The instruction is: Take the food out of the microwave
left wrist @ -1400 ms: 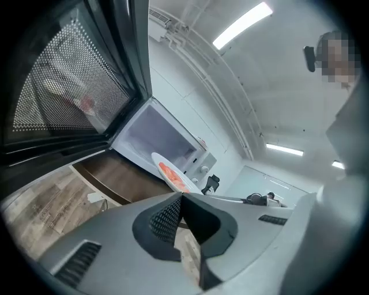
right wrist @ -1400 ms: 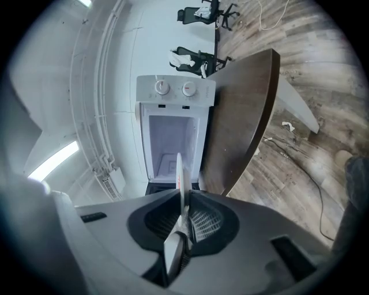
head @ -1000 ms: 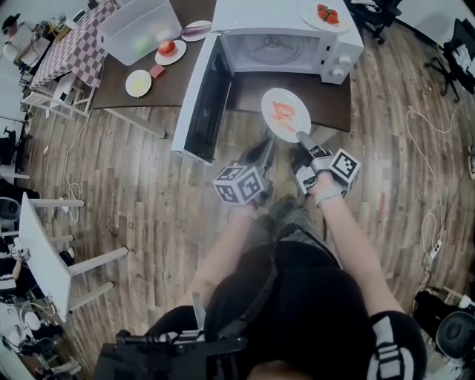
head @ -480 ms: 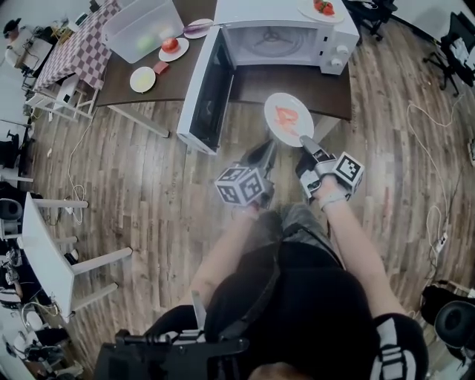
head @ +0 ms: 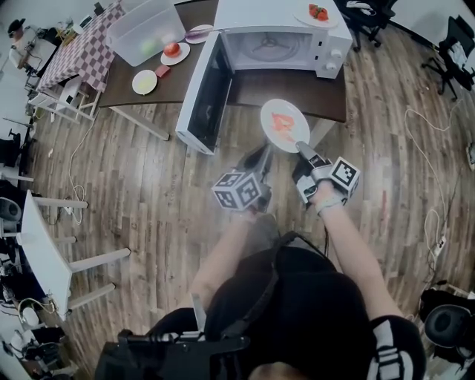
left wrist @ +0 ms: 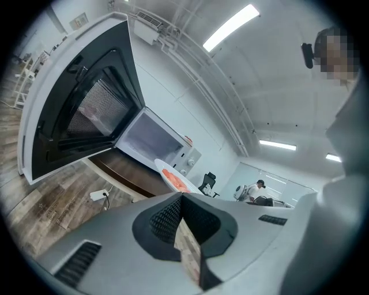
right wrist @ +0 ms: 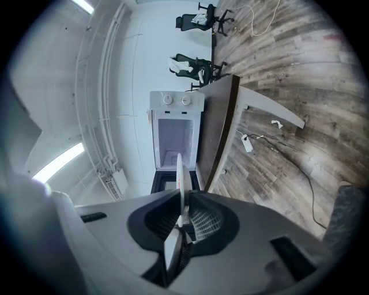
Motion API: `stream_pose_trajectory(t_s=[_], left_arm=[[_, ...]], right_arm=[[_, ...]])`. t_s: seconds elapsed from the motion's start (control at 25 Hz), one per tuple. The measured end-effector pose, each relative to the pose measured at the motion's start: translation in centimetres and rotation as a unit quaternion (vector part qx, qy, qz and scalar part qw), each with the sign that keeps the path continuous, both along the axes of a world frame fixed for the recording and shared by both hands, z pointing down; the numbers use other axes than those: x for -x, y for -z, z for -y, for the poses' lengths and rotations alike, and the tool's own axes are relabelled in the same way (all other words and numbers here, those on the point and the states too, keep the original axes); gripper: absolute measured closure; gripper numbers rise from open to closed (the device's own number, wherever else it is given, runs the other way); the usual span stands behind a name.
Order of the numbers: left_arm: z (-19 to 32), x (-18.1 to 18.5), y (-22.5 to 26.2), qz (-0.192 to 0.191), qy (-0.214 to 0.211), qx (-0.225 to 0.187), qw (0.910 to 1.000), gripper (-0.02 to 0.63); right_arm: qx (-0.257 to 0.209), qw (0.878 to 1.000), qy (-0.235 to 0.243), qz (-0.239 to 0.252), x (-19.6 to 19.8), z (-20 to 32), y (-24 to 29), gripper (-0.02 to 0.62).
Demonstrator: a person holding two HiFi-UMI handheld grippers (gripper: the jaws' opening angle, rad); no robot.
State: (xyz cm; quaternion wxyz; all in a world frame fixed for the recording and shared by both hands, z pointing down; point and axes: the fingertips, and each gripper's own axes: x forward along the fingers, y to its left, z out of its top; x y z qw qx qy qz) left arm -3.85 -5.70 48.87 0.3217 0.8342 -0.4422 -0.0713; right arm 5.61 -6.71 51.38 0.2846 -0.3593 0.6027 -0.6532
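**Counts.** One microwave [head: 278, 33], at the rear edge of the desk [head: 320, 96]. Five plates:
- one food plate [head: 284, 124], just off the desk's front edge
- one top plate [head: 314, 13], on the microwave's roof
- three toward the desk's left end: red-item plate [head: 172, 52], yellow plate [head: 144, 82] and purple plate [head: 197, 33]

One clear bin [head: 145, 30], at the desk's left rear corner. One small red block [head: 156, 71], beside the yellow plate. Two grippers: left gripper [head: 263, 154] and right gripper [head: 300, 147].

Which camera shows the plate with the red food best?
The head view: it looks down on the whole plate and its red food. The right gripper view shows it edge-on between the jaws; the left gripper view catches only a tilted sliver.
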Motion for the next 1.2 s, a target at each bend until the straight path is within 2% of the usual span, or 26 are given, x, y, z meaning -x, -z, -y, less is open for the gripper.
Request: stream_pose_trajectory(t_s=[0.6,1.2], left_arm=[[-8.5,-2.1,0.0,-0.001,0.004,0.005,1.0,0.609],[-15.1,-2.7,0.8,-0.006,0.016,-0.003,0.9998,0.609]], right_arm=[[0.025,1.0,0.007,0.002,-2.0,-9.3,-1.0,0.554],[0.014,1.0,0.021,-0.001,-2.4,-16.2,-0.2,0.554]])
